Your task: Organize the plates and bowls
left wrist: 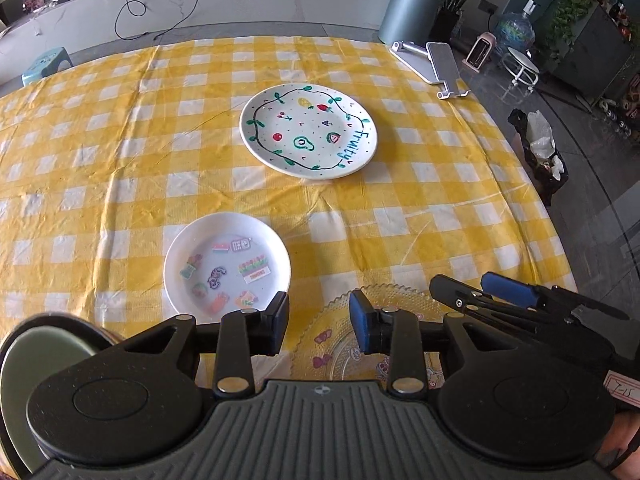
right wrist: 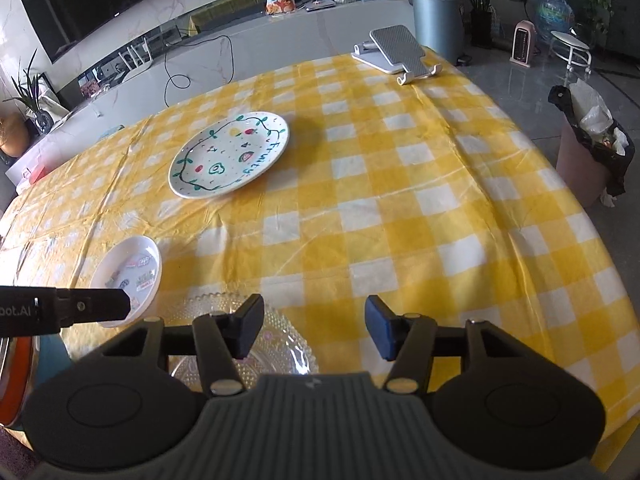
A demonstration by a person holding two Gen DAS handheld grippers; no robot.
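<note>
A large white plate [left wrist: 308, 131] painted with fruit and the word "Fruity" lies mid-table; it also shows in the right wrist view [right wrist: 229, 155]. A small white dish [left wrist: 227, 264] with stickers lies nearer, also seen in the right wrist view [right wrist: 127, 278]. A clear glass plate [left wrist: 340, 344] with a scalloped rim lies at the near edge under both grippers; it shows in the right wrist view [right wrist: 280, 344]. A green bowl [left wrist: 36, 364] sits at the near left. My left gripper [left wrist: 319, 326] is open and empty above the glass plate. My right gripper [right wrist: 314, 330] is open and empty.
A yellow checked cloth [right wrist: 400, 208] covers the table. A grey phone stand [left wrist: 436, 66] sits at the far right corner, also seen in the right wrist view [right wrist: 396, 54]. The right gripper [left wrist: 520, 300] shows beside my left one. A bin [right wrist: 588, 148] stands right of the table.
</note>
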